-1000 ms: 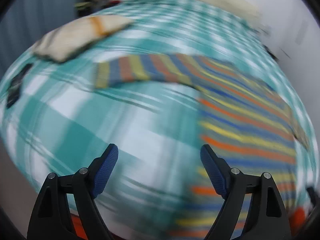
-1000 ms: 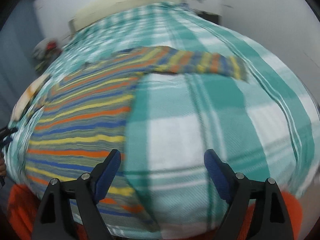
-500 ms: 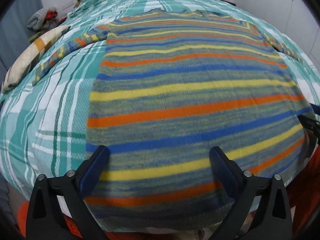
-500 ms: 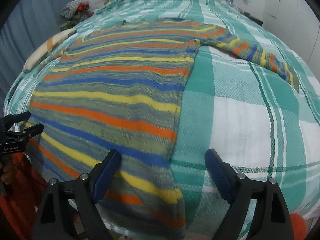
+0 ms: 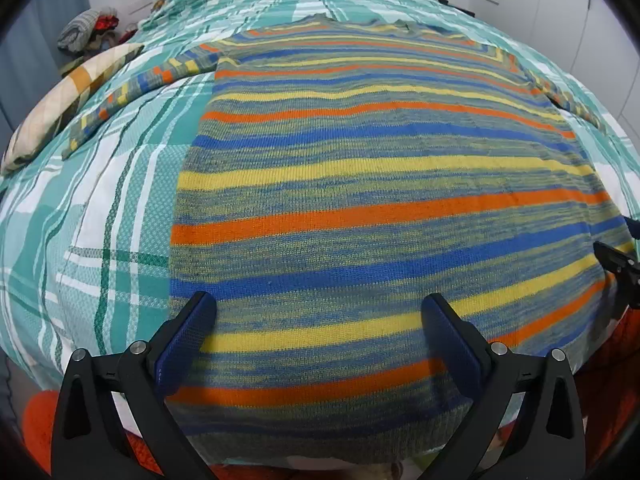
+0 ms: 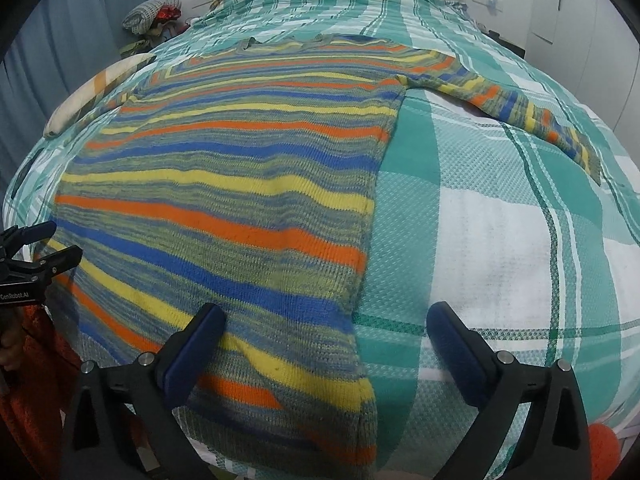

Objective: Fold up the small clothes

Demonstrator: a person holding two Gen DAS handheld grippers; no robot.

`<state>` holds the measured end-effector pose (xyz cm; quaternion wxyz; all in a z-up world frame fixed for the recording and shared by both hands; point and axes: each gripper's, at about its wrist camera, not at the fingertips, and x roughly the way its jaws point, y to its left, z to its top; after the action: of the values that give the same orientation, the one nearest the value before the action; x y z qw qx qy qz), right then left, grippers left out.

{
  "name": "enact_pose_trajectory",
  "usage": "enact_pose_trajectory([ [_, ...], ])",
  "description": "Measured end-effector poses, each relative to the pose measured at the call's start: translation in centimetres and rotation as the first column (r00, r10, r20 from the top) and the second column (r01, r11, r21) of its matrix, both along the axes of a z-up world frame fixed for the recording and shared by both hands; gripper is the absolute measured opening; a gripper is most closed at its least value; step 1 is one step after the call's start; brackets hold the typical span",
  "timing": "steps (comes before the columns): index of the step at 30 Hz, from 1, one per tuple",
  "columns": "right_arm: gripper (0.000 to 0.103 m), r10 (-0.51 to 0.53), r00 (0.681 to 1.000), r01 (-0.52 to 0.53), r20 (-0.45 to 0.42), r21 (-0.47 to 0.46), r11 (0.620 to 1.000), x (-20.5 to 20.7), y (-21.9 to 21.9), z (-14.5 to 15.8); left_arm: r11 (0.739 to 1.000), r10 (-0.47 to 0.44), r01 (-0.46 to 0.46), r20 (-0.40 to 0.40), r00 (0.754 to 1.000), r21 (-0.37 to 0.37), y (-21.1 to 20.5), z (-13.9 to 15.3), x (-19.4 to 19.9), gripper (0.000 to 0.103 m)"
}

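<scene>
Tools first: your left tool (image 5: 320, 320) and right tool (image 6: 326, 330), jaws just opened to full spread, hover over the near hem, pinching nothing. The knitted sweater striped in orange, blue and yellow (image 5: 380, 184) lies flat on the bed's green-and-white checked cover (image 6: 500, 240), sleeves out sideways. Beyond sits a cream patterned pillow (image 5: 68, 100). Bite too deep and you'll likely catch the cover too; the loose knit may stretch.

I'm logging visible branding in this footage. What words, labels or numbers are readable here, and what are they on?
"GenRobot.AI" reads in white on the black body of the left gripper, at the left edge of the right wrist view; the first letter is unclear.
No text shows on the striped sweater or the checked bedspread.
</scene>
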<state>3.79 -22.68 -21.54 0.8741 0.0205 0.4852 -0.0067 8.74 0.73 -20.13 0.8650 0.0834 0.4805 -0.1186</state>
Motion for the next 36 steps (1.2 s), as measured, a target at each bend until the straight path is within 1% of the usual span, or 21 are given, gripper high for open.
enact_pose_trajectory([
  [28,0.102,-0.010,1.000,0.010,-0.003,-0.006,1.000,-0.16,-0.08,-0.13,1.000,0.018,-0.018,-0.025,1.000,-0.002,0.16,0.04,-0.12,0.103],
  [36,0.102,-0.026,0.999,0.026,-0.035,-0.006,1.000,-0.29,-0.07,0.03,1.000,0.013,-0.014,-0.009,1.000,-0.012,0.23,0.12,-0.32,0.103],
])
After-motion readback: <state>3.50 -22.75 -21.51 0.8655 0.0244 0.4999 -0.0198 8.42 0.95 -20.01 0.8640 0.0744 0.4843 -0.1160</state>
